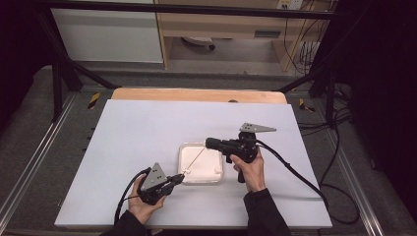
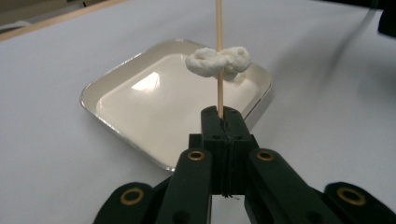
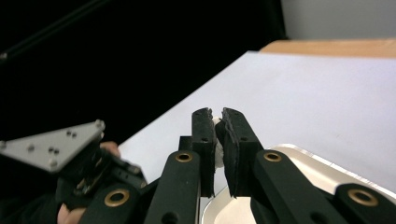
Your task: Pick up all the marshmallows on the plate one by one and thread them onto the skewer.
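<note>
A shallow white tray [image 1: 198,169] with a metal rim lies mid-table. My left gripper [image 1: 181,177] sits at its near left corner, shut on the base of a thin wooden skewer [image 1: 195,160]. The skewer slants up toward my right gripper [image 1: 209,143], which hovers over the tray's far right corner. In the left gripper view the jaws [image 2: 223,122] pinch the skewer [image 2: 219,28], and a soft white lump [image 2: 205,63] sits at it, seemingly threaded on. In the right gripper view the jaws [image 3: 218,119] are shut on a small white piece [image 3: 216,149]. Another white bit [image 1: 217,170] lies in the tray.
A white sheet [image 1: 137,137] covers the table, with a wooden edge [image 1: 196,94] showing at the back. Cables trail from both grippers toward the near edge. The left hand and its grey plate [image 3: 51,144] show low left in the right gripper view, and the tray rim [image 3: 308,156] low right.
</note>
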`<state>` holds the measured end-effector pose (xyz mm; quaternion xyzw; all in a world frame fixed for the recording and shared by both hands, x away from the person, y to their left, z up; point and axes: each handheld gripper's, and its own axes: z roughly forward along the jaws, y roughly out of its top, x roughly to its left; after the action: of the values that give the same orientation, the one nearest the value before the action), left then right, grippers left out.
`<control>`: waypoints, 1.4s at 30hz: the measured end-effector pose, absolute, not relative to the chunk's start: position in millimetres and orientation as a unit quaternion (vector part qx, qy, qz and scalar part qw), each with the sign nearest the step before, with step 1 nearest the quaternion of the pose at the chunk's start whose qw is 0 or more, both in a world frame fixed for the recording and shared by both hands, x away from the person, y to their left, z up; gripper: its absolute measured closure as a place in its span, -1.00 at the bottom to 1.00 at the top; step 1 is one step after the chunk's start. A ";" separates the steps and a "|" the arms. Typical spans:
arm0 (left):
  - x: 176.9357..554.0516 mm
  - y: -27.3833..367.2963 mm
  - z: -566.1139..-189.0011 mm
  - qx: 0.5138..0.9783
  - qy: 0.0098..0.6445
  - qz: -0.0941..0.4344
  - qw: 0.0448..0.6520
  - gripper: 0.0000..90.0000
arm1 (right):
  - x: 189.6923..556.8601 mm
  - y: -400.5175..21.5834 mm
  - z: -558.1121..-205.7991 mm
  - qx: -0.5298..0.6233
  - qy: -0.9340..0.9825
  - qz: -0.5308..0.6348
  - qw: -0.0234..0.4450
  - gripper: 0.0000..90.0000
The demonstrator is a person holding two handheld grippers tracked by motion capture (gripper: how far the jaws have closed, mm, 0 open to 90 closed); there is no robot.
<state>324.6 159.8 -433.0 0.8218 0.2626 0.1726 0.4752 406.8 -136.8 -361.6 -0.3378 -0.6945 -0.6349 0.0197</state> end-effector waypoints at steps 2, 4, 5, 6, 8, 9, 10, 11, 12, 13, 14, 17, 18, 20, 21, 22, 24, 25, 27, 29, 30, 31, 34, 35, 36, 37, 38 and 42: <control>323.9 161.6 -435.3 0.818 0.266 0.165 0.482 0.98 | 407.9 -146.1 -356.4 -0.344 -0.679 -0.648 0.015 0.87; 323.0 159.3 -432.1 0.816 0.258 0.167 0.490 0.98 | 407.3 -149.6 -353.3 -0.344 -0.687 -0.640 0.009 0.87; 322.6 157.9 -431.6 0.816 0.258 0.168 0.489 0.98 | 406.6 -148.8 -354.5 -0.343 -0.692 -0.635 0.012 0.87; 322.1 156.1 -431.8 0.818 0.256 0.171 0.486 0.98 | 406.3 -147.7 -355.9 -0.343 -0.695 -0.632 0.012 0.86; 321.7 155.4 -432.5 0.821 0.253 0.170 0.484 0.98 | 406.4 -144.0 -360.6 -0.340 -0.699 -0.629 0.016 0.86; 321.6 155.5 -432.6 0.821 0.253 0.171 0.483 0.98 | 406.5 -142.2 -362.6 -0.340 -0.700 -0.628 0.020 0.86; 321.7 155.7 -432.5 0.820 0.254 0.171 0.484 0.98 | 407.0 -140.6 -364.4 -0.339 -0.699 -0.629 0.022 0.86; 322.1 156.3 -432.4 0.819 0.255 0.171 0.485 0.98 | 407.3 -139.4 -365.4 -0.339 -0.698 -0.630 0.025 0.86; 322.3 157.0 -432.2 0.819 0.256 0.171 0.485 0.98 | 407.6 -138.7 -366.0 -0.338 -0.697 -0.632 0.030 0.86; 322.6 157.5 -432.1 0.819 0.256 0.171 0.484 0.98 | 408.1 -138.2 -366.6 -0.337 -0.697 -0.632 0.031 0.86; 322.5 158.0 -432.2 0.818 0.257 0.172 0.485 0.98 | 408.3 -138.1 -367.0 -0.337 -0.698 -0.631 0.033 0.86; 322.7 157.5 -432.0 0.819 0.256 0.172 0.484 0.98 | 406.9 -137.8 -367.0 -0.334 -0.699 -0.631 0.034 0.86; 322.7 157.1 -432.1 0.819 0.256 0.171 0.483 0.98 | 406.2 -137.6 -366.7 -0.334 -0.698 -0.632 0.036 0.86; 322.8 156.9 -432.3 0.820 0.257 0.171 0.483 0.98 | 405.9 -137.3 -367.0 -0.333 -0.698 -0.633 0.038 0.86; 323.0 157.1 -432.3 0.820 0.257 0.172 0.482 0.98 | 405.9 -137.1 -367.4 -0.333 -0.698 -0.633 0.039 0.85; 323.2 157.4 -432.3 0.820 0.258 0.172 0.481 0.98 | 405.6 -136.7 -367.7 -0.332 -0.698 -0.633 0.041 0.85; 323.4 157.6 -432.5 0.821 0.258 0.171 0.479 0.98 | 405.4 -135.9 -368.7 -0.331 -0.699 -0.633 0.043 0.85; 323.4 157.5 -432.7 0.821 0.259 0.171 0.480 0.98 | 405.2 -135.6 -369.0 -0.331 -0.699 -0.633 0.043 0.85; 323.4 157.2 -432.8 0.820 0.261 0.171 0.480 0.98 | 404.6 -135.0 -369.3 -0.330 -0.698 -0.634 0.045 0.85; 323.2 157.2 -433.0 0.820 0.261 0.171 0.480 0.98 | 403.8 -134.4 -369.7 -0.328 -0.698 -0.635 0.046 0.86; 323.3 157.0 -433.1 0.821 0.261 0.171 0.479 0.98 | 403.4 -134.1 -370.1 -0.329 -0.698 -0.634 0.045 0.85; 323.2 156.9 -433.5 0.820 0.264 0.171 0.479 0.98 | 402.7 -133.4 -370.6 -0.330 -0.698 -0.634 0.045 0.85; 322.0 156.6 -434.1 0.817 0.264 0.174 0.482 0.98 | 401.1 -130.9 -372.9 -0.329 -0.695 -0.638 0.044 0.86; 321.6 156.6 -434.4 0.816 0.265 0.174 0.484 0.98 | 401.0 -130.2 -373.7 -0.328 -0.693 -0.640 0.044 0.86; 321.3 156.7 -434.2 0.814 0.265 0.176 0.485 0.98 | 400.9 -129.8 -374.1 -0.329 -0.693 -0.641 0.044 0.86; 321.3 156.5 -434.1 0.813 0.267 0.176 0.486 0.98 | 400.8 -129.3 -374.6 -0.328 -0.690 -0.643 0.046 0.86; 321.1 156.4 -434.0 0.812 0.267 0.174 0.489 0.98 | 400.8 -128.9 -374.7 -0.328 -0.689 -0.645 0.047 0.86; 320.8 154.7 -434.8 0.810 0.268 0.177 0.491 0.98 | 400.4 -127.2 -376.1 -0.331 -0.685 -0.647 0.048 0.86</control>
<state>320.8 154.7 -434.8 0.8097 0.2682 0.1768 0.4911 400.4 -127.2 -376.1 -0.3310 -0.6848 -0.6475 0.0482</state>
